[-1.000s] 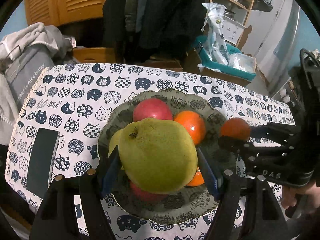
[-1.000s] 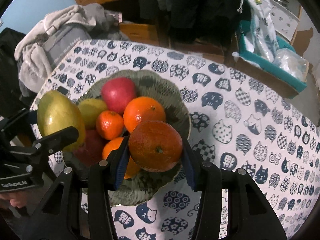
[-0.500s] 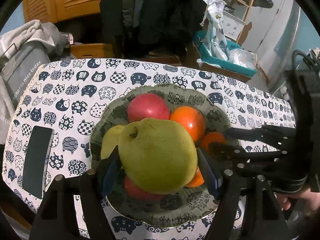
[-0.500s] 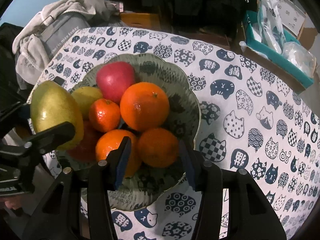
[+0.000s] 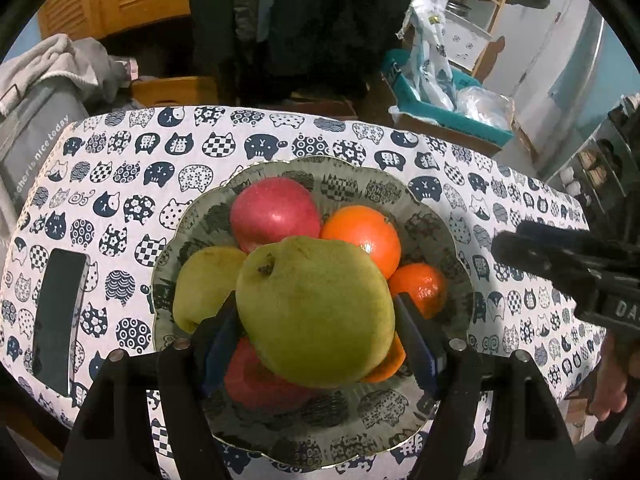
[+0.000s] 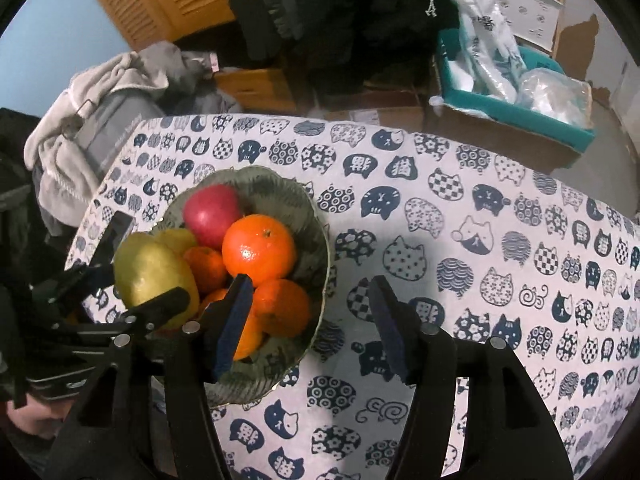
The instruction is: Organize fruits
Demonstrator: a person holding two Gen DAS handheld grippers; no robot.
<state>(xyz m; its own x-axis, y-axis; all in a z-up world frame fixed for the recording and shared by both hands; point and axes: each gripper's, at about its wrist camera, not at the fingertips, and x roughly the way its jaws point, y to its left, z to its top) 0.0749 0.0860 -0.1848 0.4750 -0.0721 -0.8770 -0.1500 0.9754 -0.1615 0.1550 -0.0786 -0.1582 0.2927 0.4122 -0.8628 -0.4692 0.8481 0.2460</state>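
1. Green pear (image 5: 316,312) is clamped between the pads of the left gripper (image 5: 318,344) — held over the fruit bowl (image 5: 436,216).
2. Oranges (image 6: 259,250) and a red apple (image 6: 211,214) are piled in that bowl.
3. Nothing is held by the right gripper (image 6: 310,322) — its jaws are opening above the cat-print tablecloth (image 6: 500,264).

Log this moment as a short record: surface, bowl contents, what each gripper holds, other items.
surface: table under a cat-print cloth
bowl: red apple, big orange, small oranges, yellow-green fruit, another red fruit low down
left gripper: shut on a large green pear, held over the bowl
right gripper: jaws opening, nothing between the fingers, over the bowl's right rim and the cloth
just under right gripper: orange lying in the bowl
other: dark phone flat on the cloth, left of the bowl
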